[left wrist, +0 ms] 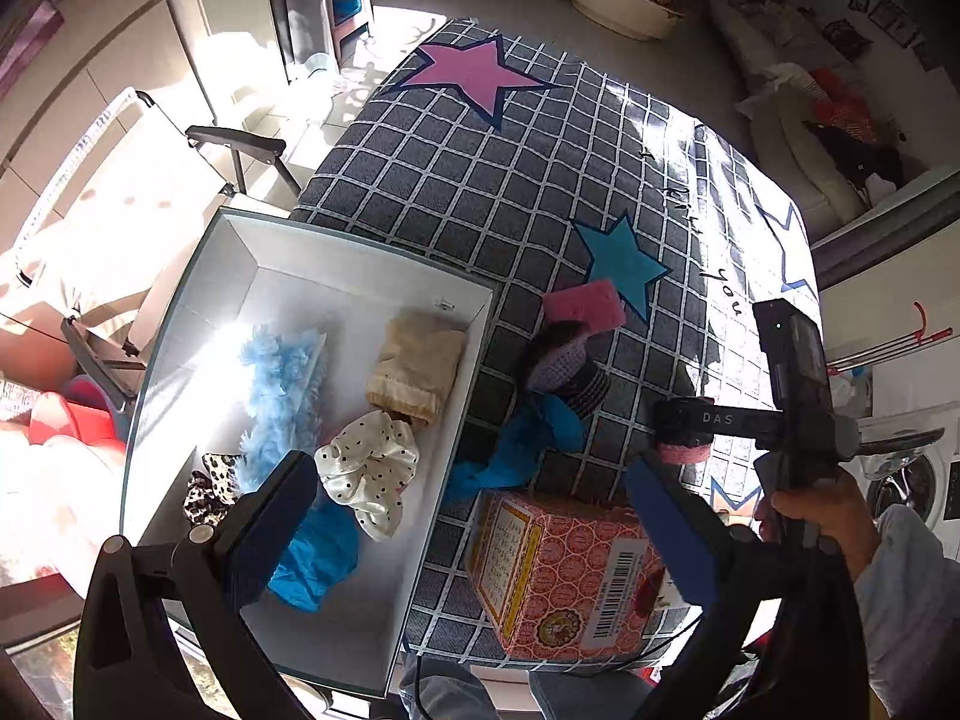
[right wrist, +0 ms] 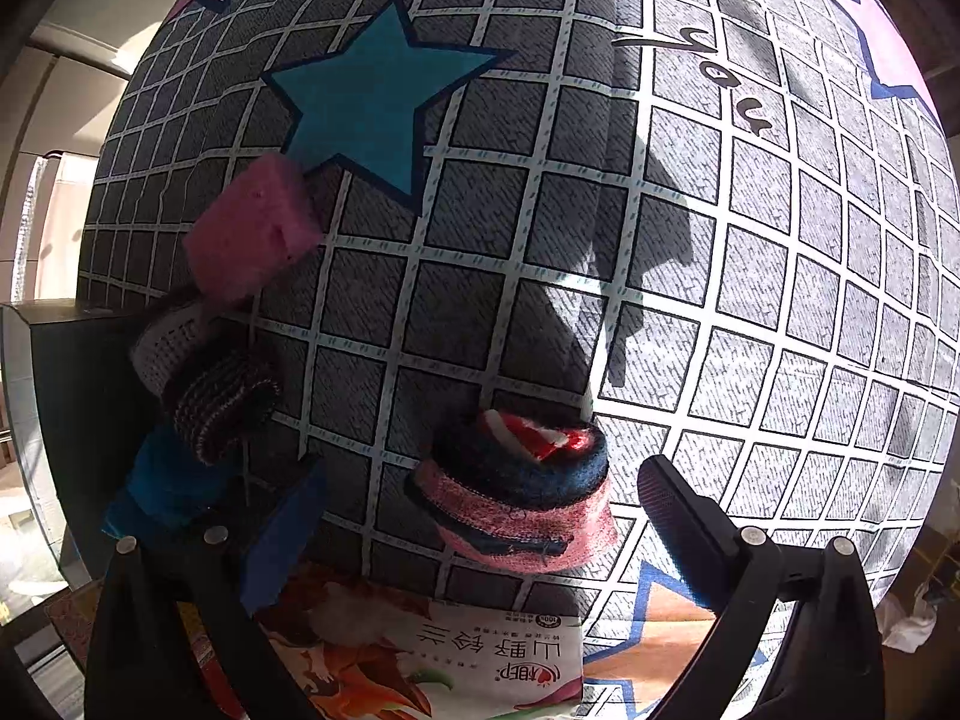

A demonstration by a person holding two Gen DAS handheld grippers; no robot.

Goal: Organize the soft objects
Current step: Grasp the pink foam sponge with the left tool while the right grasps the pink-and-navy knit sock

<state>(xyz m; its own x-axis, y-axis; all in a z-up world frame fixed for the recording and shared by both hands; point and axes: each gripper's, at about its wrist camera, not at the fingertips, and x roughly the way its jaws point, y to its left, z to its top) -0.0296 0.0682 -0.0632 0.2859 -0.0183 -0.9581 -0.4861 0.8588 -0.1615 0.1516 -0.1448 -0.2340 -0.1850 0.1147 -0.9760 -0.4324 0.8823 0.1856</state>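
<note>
Only the left wrist view looks into the white box (left wrist: pixel 180 360): it holds a blue fluffy piece (left wrist: pixel 282 384), a beige cloth (left wrist: pixel 417 369), a polka-dot scrunchie (left wrist: pixel 369 471) and a leopard scrunchie (left wrist: pixel 207 489). The left gripper (left wrist: pixel 468 534) hangs wide open and empty above the box's edge. The right wrist view shows the right gripper (right wrist: pixel 480 540), also wide open, straddling a rolled pink-and-navy sock (right wrist: pixel 522 492) on the checked tabletop (right wrist: pixel 780 300), with a pink sponge (right wrist: pixel 252 228) nearby.

The tablecloth (right wrist: pixel 660 300) is matt woven cloth, the sponge (right wrist: pixel 252 228) porous foam, the rolled sock (right wrist: pixel 522 492) fuzzy knit, the spotted scrunchie (left wrist: pixel 372 468) glossy satin, the blue duster (left wrist: pixel 276 384) fluffy, and the box (left wrist: pixel 564 576) printed smooth cardboard.
</note>
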